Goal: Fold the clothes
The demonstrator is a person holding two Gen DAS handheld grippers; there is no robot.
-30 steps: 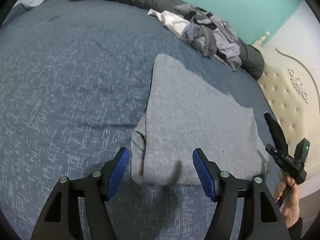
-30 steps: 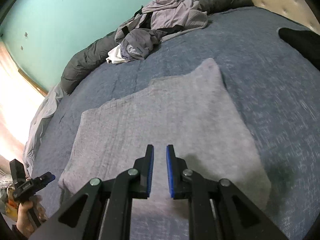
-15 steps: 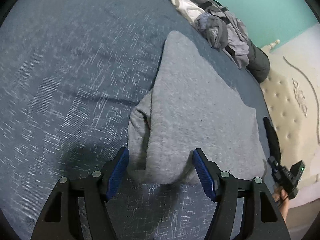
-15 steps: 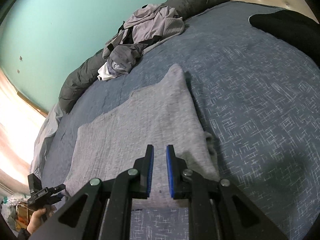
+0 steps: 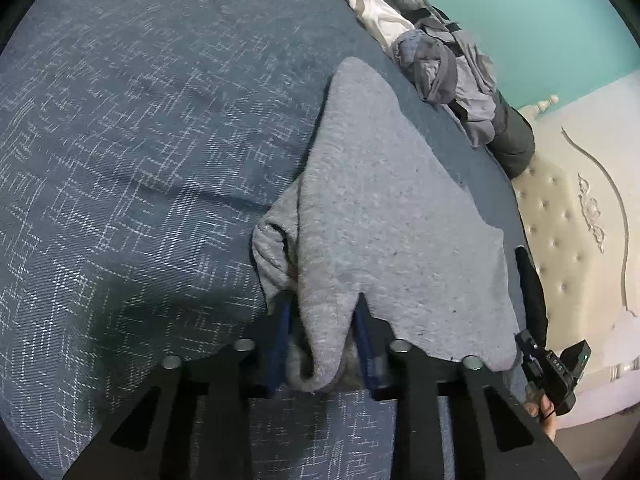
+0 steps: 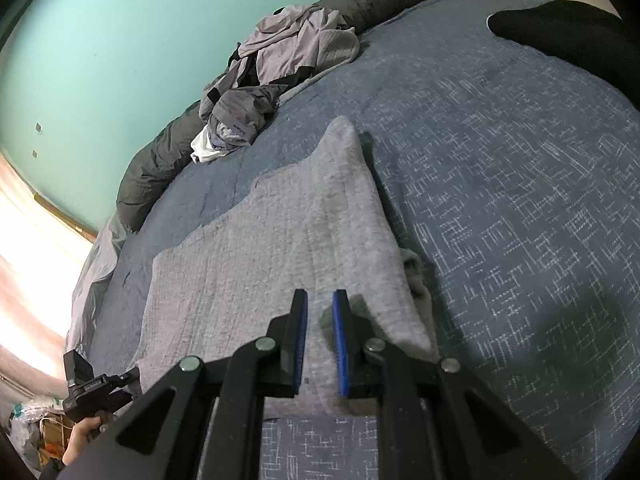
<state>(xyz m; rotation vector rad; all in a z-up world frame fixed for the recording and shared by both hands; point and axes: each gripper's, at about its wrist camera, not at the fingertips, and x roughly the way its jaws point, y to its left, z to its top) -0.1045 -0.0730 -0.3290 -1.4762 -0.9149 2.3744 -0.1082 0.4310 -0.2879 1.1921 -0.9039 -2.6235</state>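
Wide bare stretch of blue woven bedspread [image 5: 132, 128], rumpled grey clothes pile [image 6: 288, 56] and dark grey bolster [image 6: 160, 160] blocking the far edge

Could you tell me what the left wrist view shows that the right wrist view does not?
Only the left wrist view: the left gripper closing on a bunched edge of the grey garment, and the carved cream headboard.

Only the right wrist view: the right gripper, nearly shut, over the garment's flat near edge, and a black item at the far right.

Both: the garment, the blue bedspread and the clothes pile.
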